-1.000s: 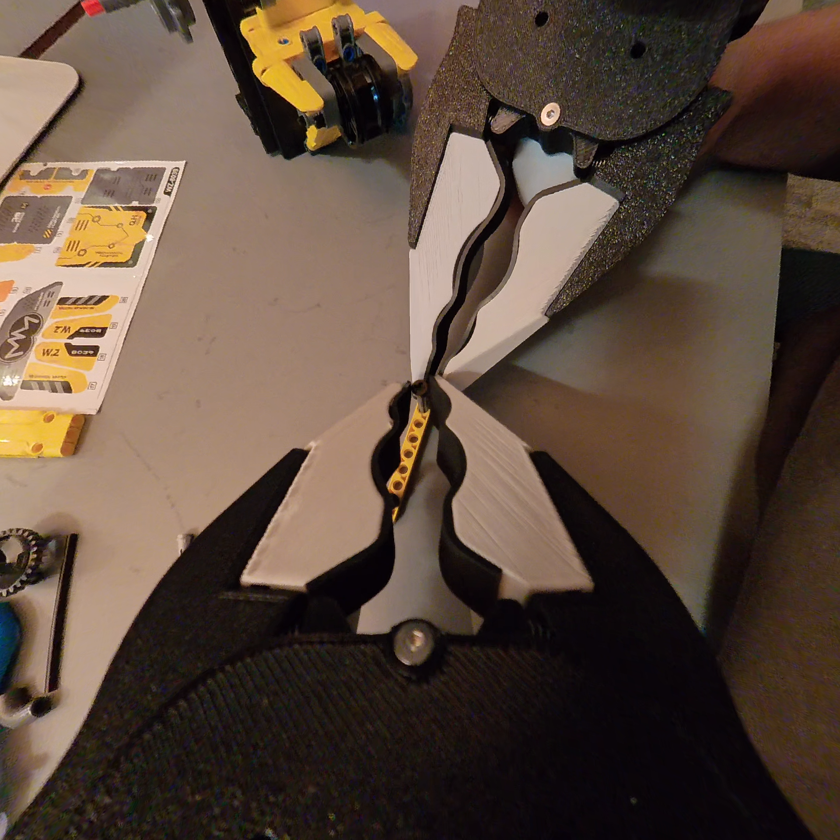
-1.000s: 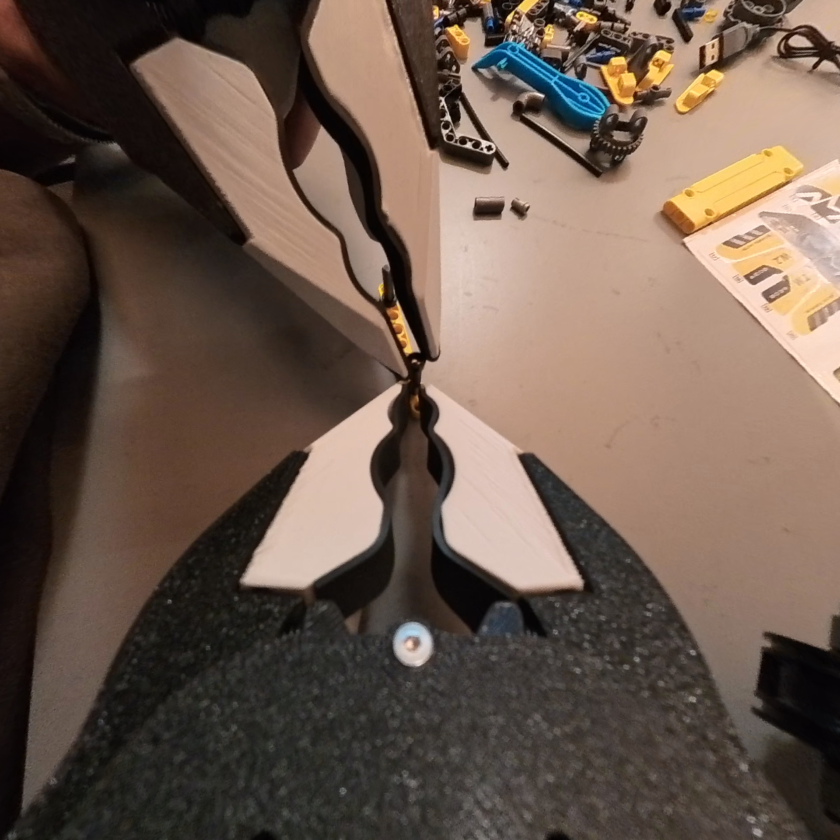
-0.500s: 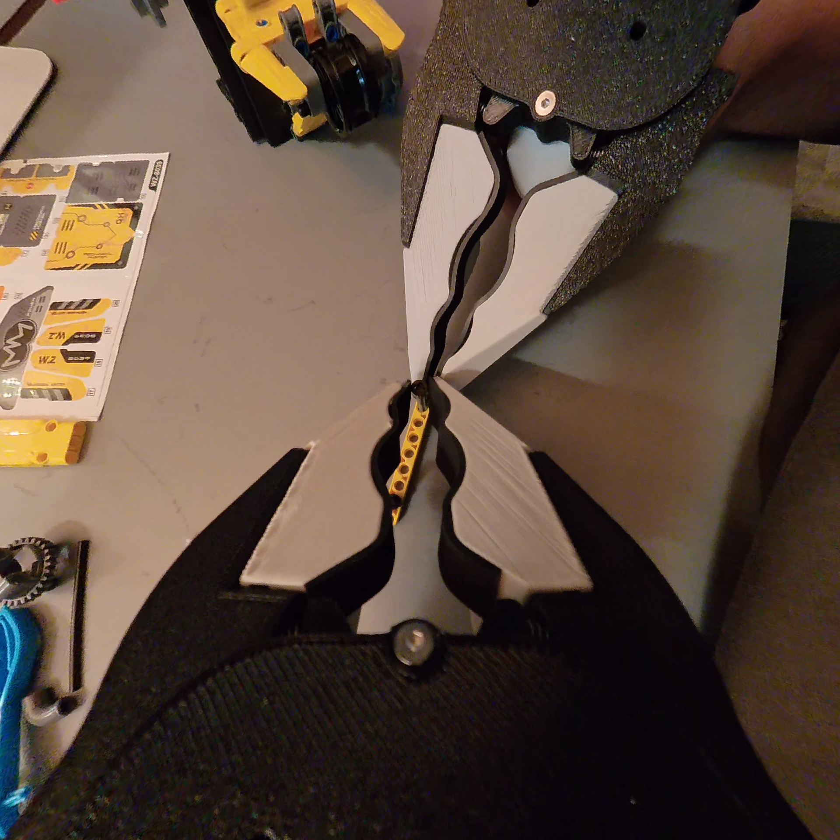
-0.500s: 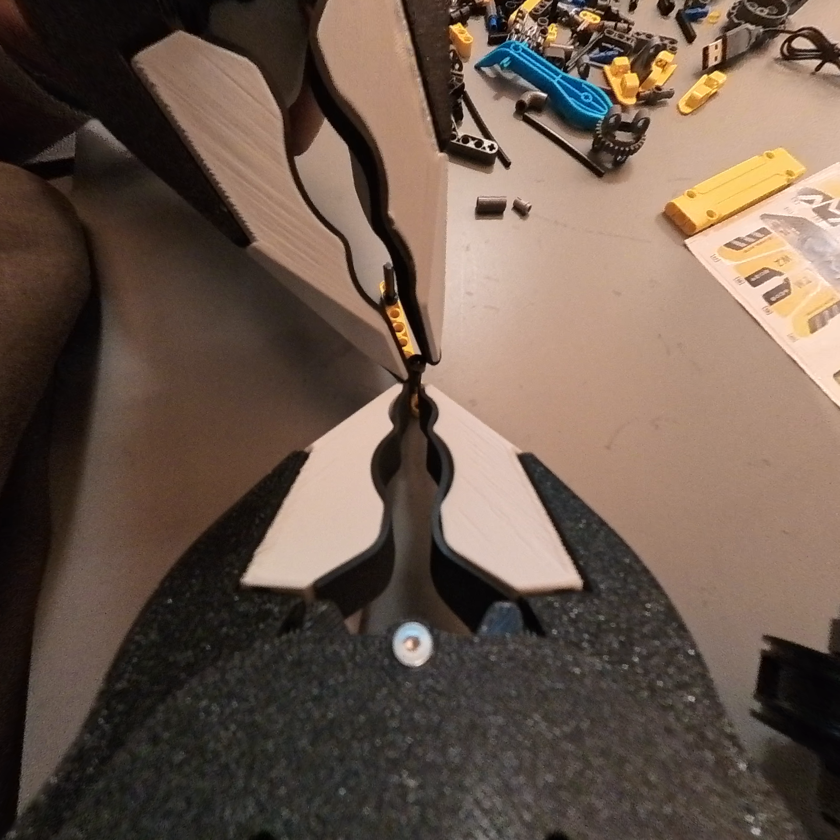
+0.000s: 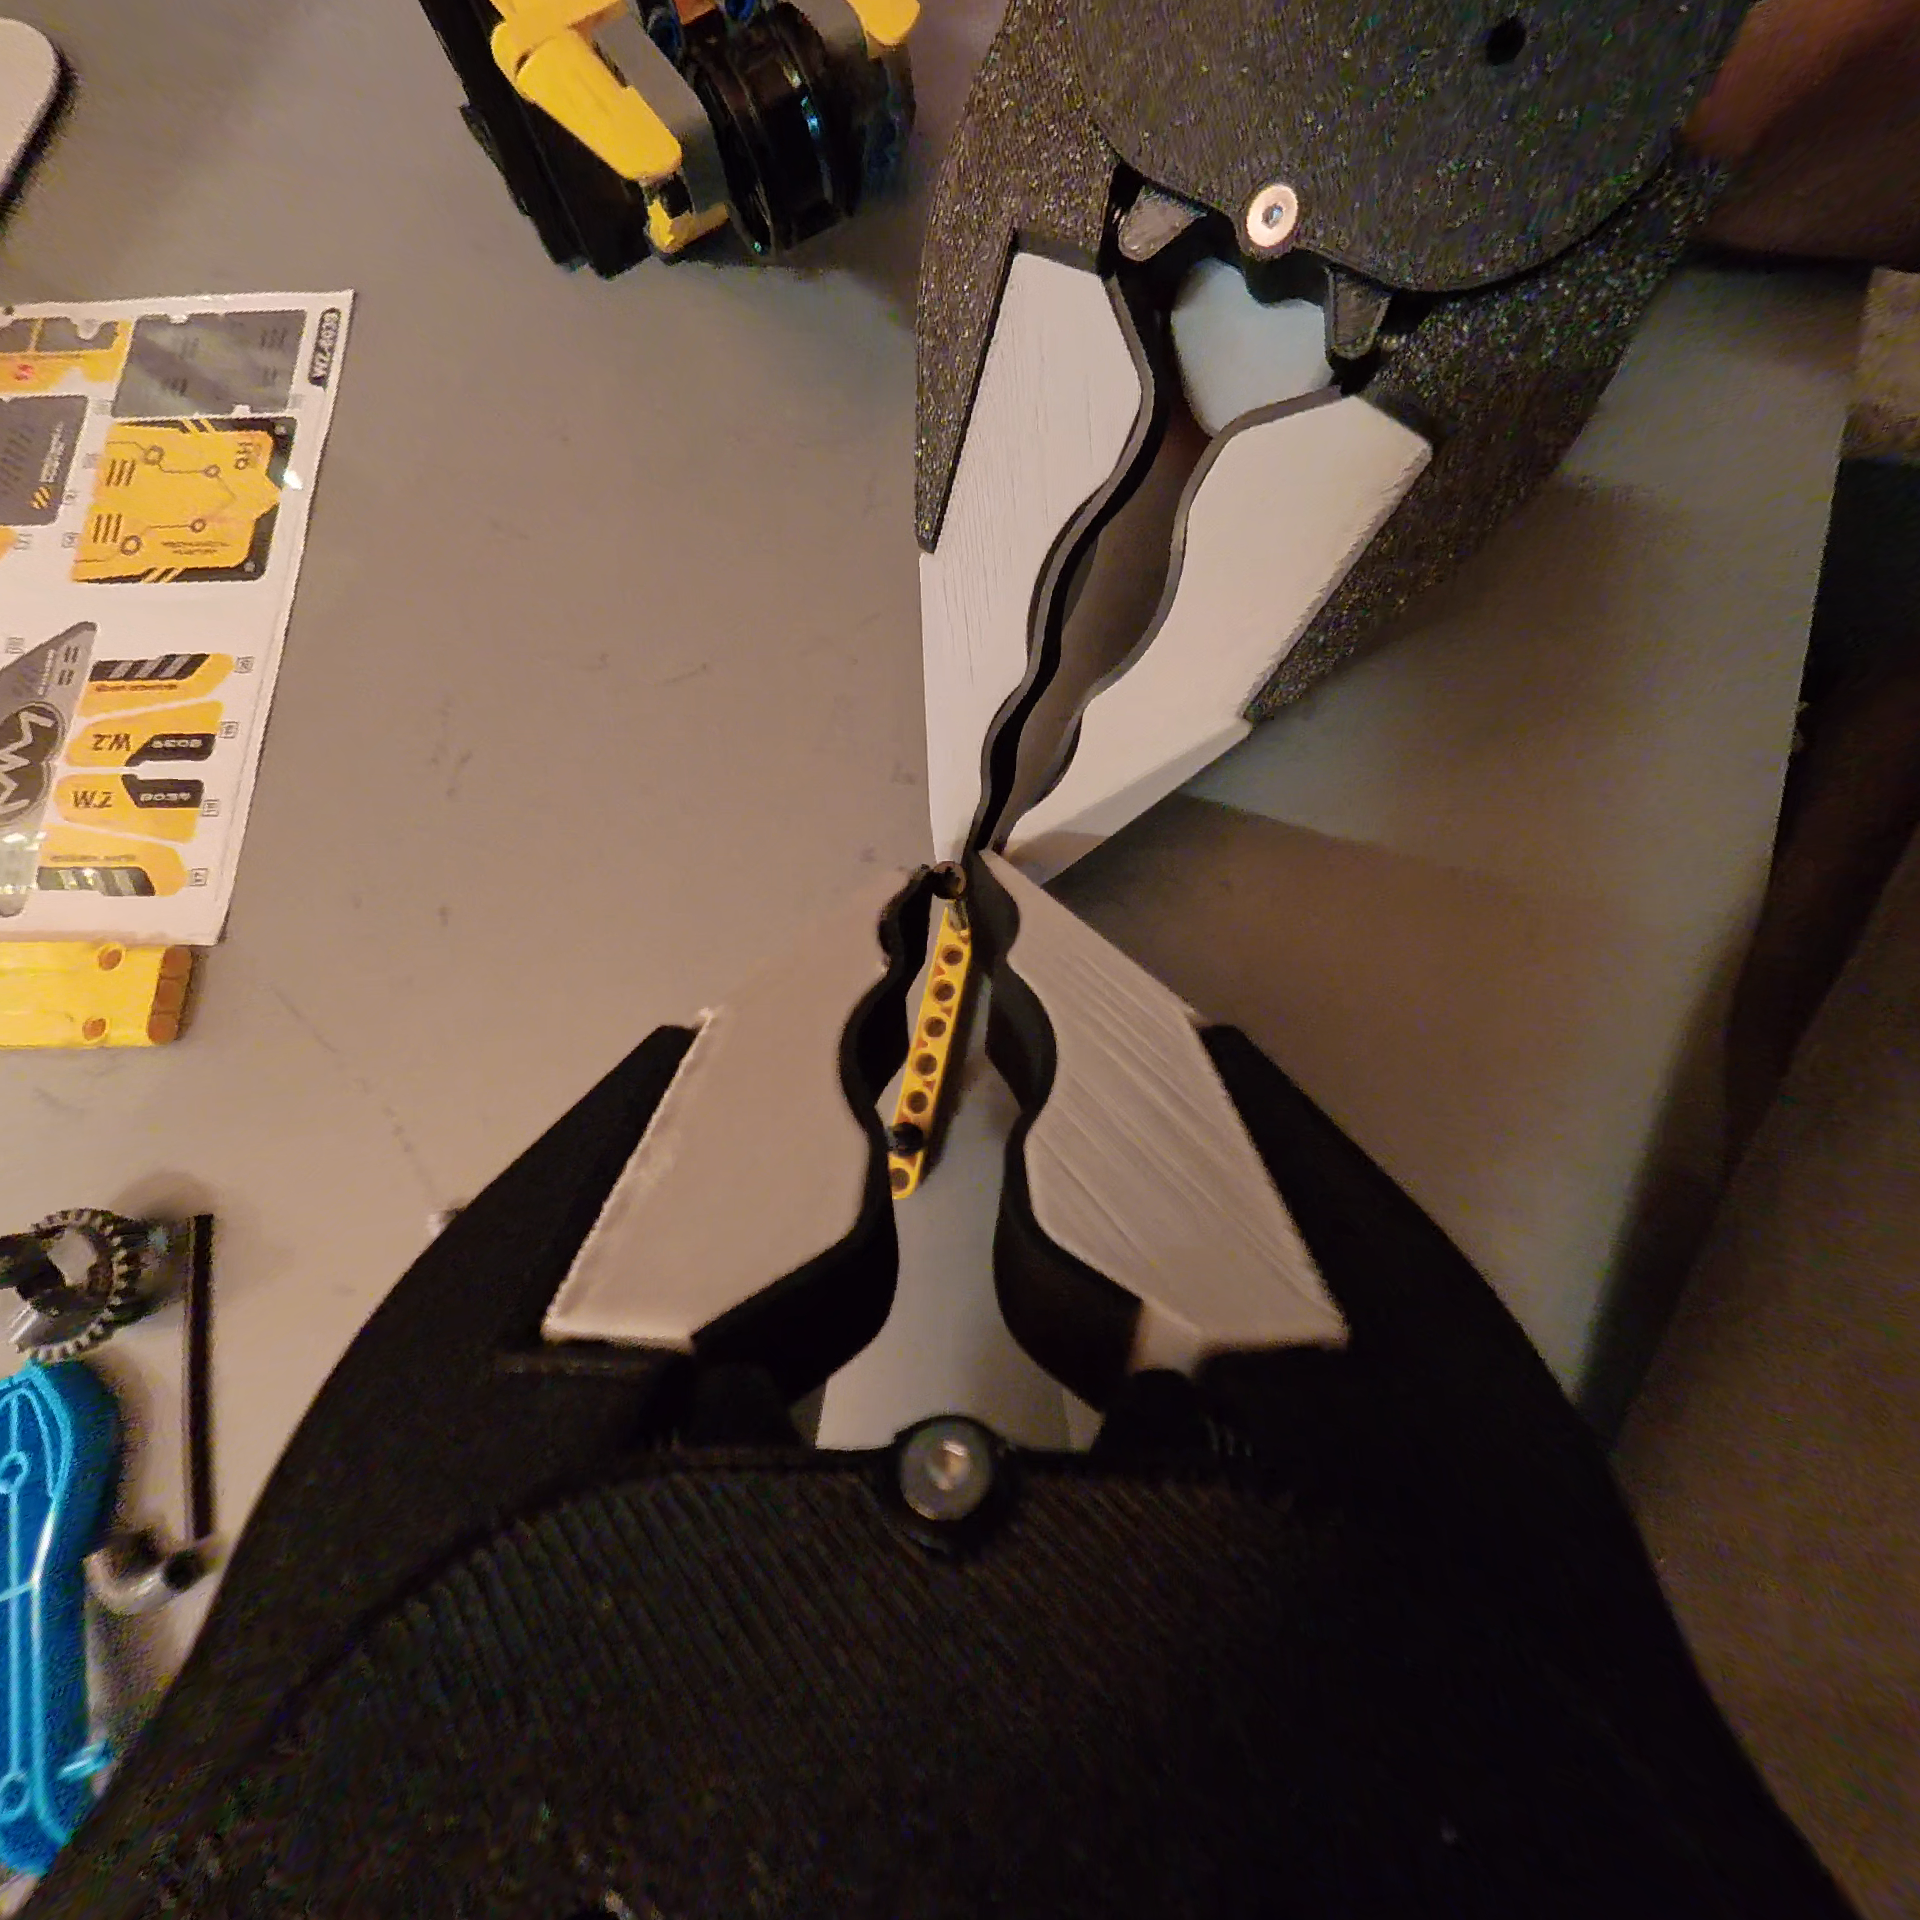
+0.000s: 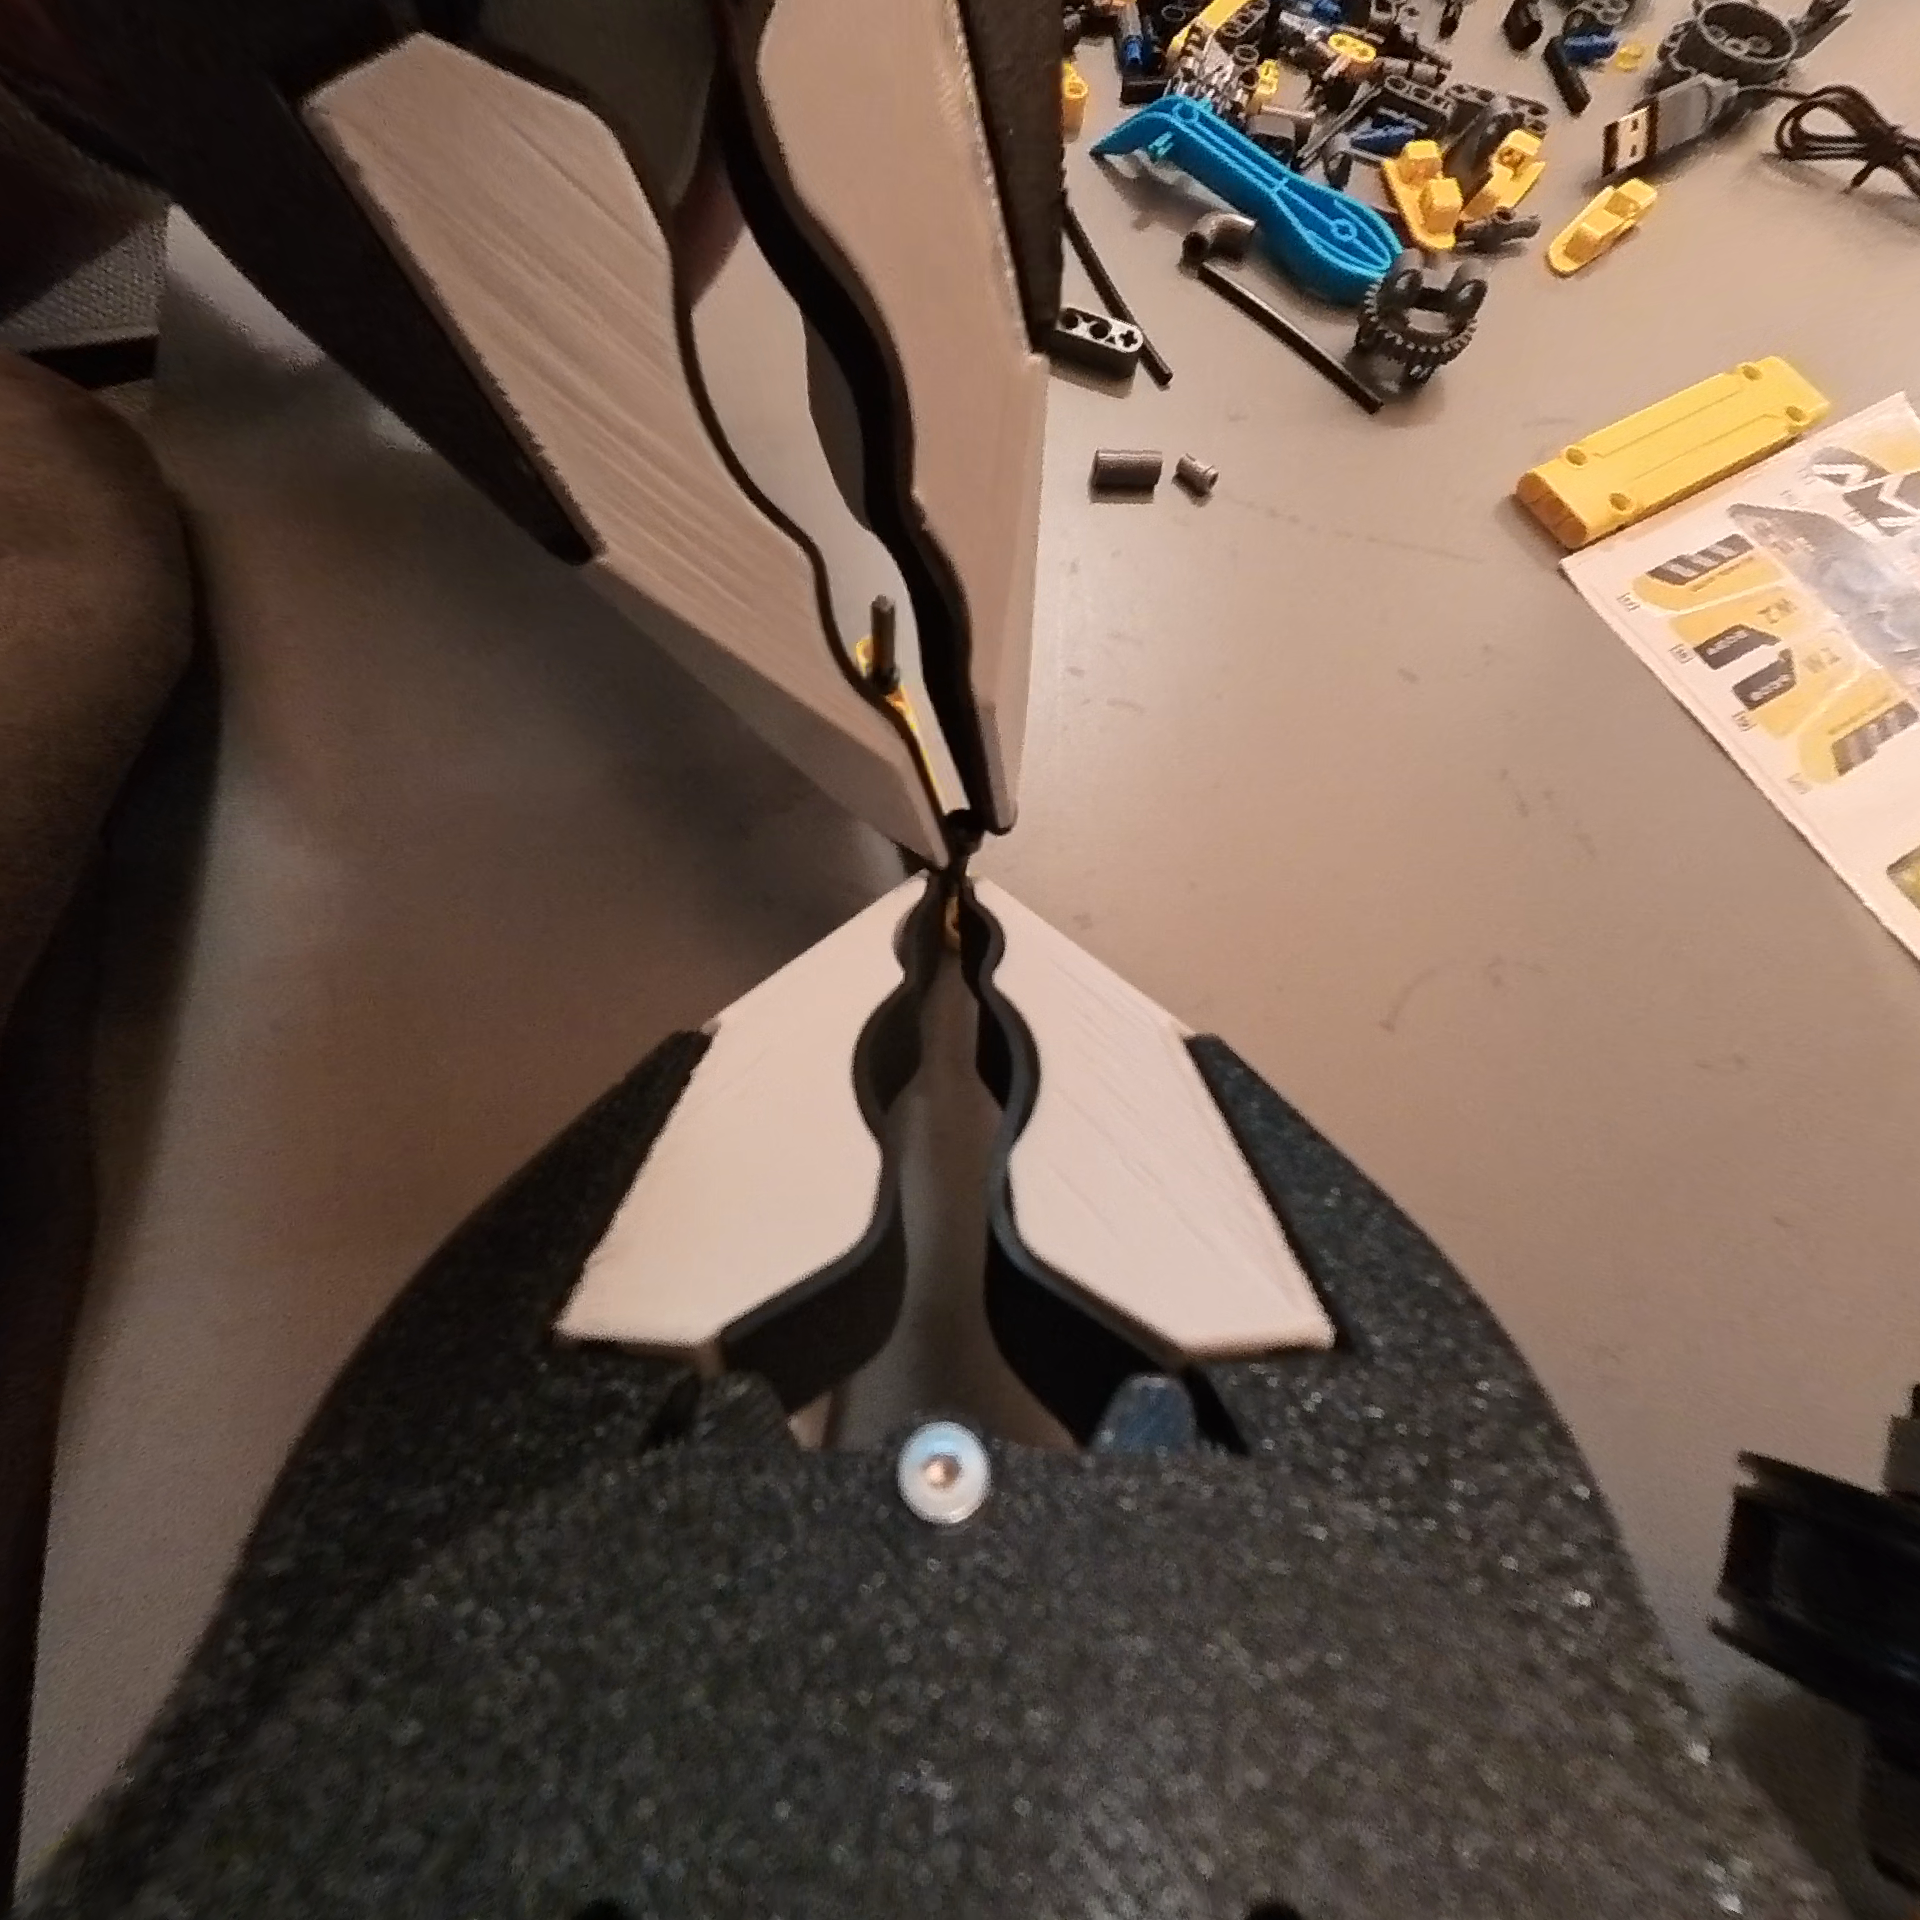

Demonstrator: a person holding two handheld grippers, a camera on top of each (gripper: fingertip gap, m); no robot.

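Yellow holed beam sits clamped lengthwise in your left gripper above the grey table, while your right gripper, reaching in from one o'clock, is pinched closed on the black pin at the beam's far end, with the sticker sheet at nine o'clock.

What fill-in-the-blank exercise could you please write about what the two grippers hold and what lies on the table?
1. The left gripper is shut on a yellow beam pierced by a row of round ____.
2. The right gripper pinches a small pin at the beam's far end; the pin's colour is ____.
3. The long tool lying beside the black gear is coloured ____.

Missing words: holes; black; blue.
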